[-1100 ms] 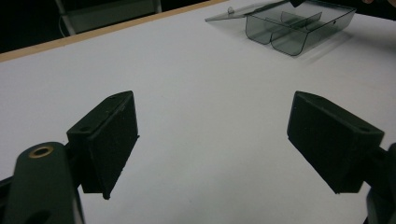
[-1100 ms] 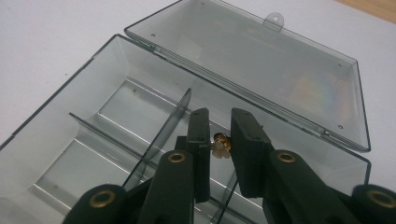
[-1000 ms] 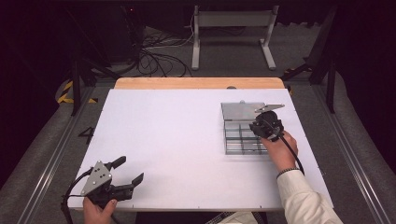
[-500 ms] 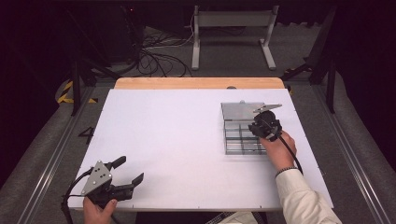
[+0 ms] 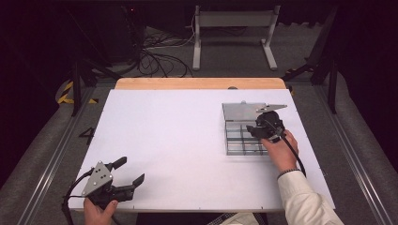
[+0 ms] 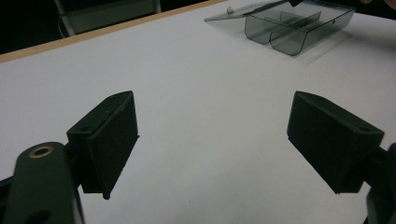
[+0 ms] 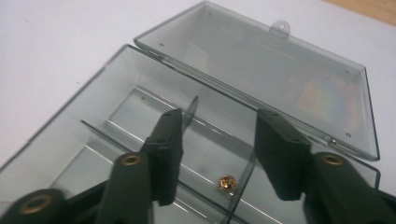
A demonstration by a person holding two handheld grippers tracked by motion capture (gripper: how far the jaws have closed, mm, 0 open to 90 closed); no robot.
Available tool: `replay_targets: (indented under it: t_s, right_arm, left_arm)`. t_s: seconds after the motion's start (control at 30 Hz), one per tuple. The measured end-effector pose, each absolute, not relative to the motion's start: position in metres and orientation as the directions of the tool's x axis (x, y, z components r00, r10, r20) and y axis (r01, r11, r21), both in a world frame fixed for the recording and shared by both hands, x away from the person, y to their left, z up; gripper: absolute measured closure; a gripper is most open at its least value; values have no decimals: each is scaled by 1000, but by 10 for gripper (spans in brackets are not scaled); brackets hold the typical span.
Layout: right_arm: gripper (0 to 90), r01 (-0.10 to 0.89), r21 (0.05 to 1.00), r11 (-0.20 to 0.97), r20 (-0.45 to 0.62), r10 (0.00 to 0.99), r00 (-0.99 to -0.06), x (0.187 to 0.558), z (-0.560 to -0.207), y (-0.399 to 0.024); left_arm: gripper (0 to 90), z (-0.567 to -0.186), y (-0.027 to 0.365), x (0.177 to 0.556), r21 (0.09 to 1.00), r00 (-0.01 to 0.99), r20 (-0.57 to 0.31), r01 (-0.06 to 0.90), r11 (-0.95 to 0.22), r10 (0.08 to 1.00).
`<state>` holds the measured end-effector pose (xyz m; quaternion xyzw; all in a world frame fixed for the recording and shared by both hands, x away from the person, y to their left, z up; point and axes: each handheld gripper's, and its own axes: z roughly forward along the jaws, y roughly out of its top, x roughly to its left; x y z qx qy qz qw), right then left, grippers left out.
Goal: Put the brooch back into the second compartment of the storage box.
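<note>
Little has changed in the last second: the right gripper [image 7: 217, 154] has only edged a touch nearer over the clear plastic box [image 5: 241, 136], jaws parted and empty above a small brass-coloured piece [image 7: 227, 182] in one compartment. The left gripper [image 5: 126, 173] waits wide open at the near edge of the white surface [image 5: 178, 140]. The risk: a jaw may catch a divider and skid the light box, or flick the piece away.

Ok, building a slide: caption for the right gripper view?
Open right gripper poised over a small brass piece inside the clear compartment box, lid folded back.
</note>
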<state>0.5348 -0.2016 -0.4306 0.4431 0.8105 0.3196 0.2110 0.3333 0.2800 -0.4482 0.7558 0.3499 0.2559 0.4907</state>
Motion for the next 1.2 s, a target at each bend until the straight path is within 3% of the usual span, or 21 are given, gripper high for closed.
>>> replay_targets:
  t_s: [0.07,0.3,0.87,1.2]
  right_arm:
    - [410,558,723,408,-79,851,-520,530,-427,-201]
    - [288,485,776,404,-66,816,-574,513,-413,-199]
    - [180,413,814,409,-53,760,-647,483,-395,-207]
    - [36,406,831,381,-2,732,-681,470,-391,-215]
  left_arm:
    - [168,-448,280,333,921,624,41,280,-273,780]
    - [168,-448,280,333,921,626,46,276,-276,778]
    - [168,-448,279,333,921,627,41,278,-273,778]
    - [168,-448,278,333,921,628,40,278,-271,778]
